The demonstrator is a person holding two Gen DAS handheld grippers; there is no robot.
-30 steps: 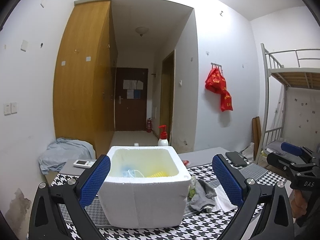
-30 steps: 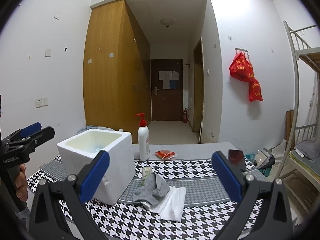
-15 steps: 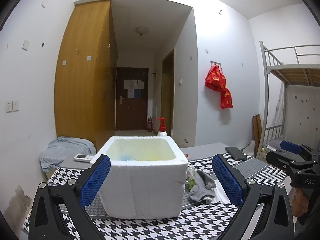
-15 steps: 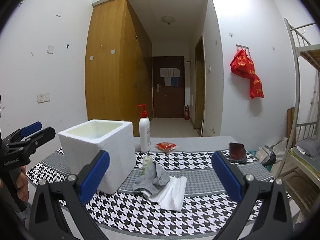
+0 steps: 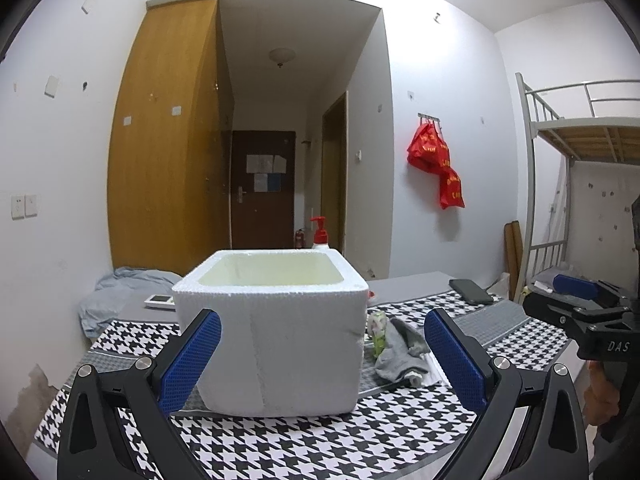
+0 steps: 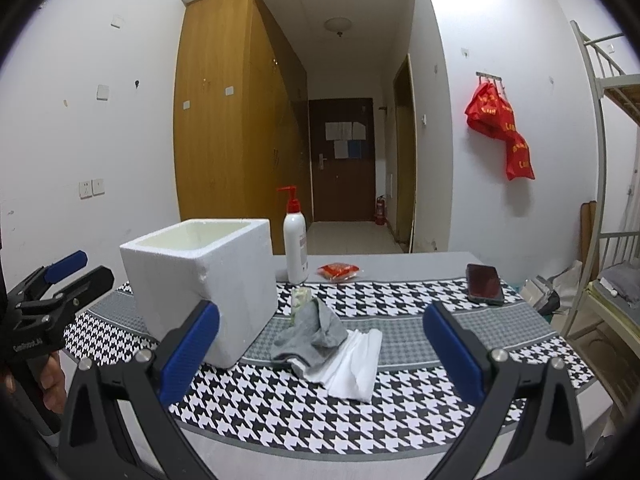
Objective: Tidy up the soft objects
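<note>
A white foam box (image 5: pixel 276 332) stands on the houndstooth tablecloth (image 5: pixel 360 432); it also shows in the right wrist view (image 6: pixel 204 280). To its right lie a grey sock (image 6: pixel 310 330), a white tissue (image 6: pixel 354 364) and a small greenish packet (image 6: pixel 300 298). The sock (image 5: pixel 400 354) shows in the left wrist view too. My left gripper (image 5: pixel 322 358) is open and empty, in front of the box. My right gripper (image 6: pixel 320 354) is open and empty, in front of the sock and tissue.
A pump bottle (image 6: pixel 295 240), a red packet (image 6: pixel 338 271) and a phone (image 6: pixel 484 283) lie on the far side of the table. A remote (image 5: pixel 160 301) and blue cloth (image 5: pixel 116 292) lie at the left. A bunk bed (image 5: pixel 580 208) stands on the right.
Both grippers have dropped lower and tilted up, so the box's inside has gone out of sight. Both stay open and empty.
</note>
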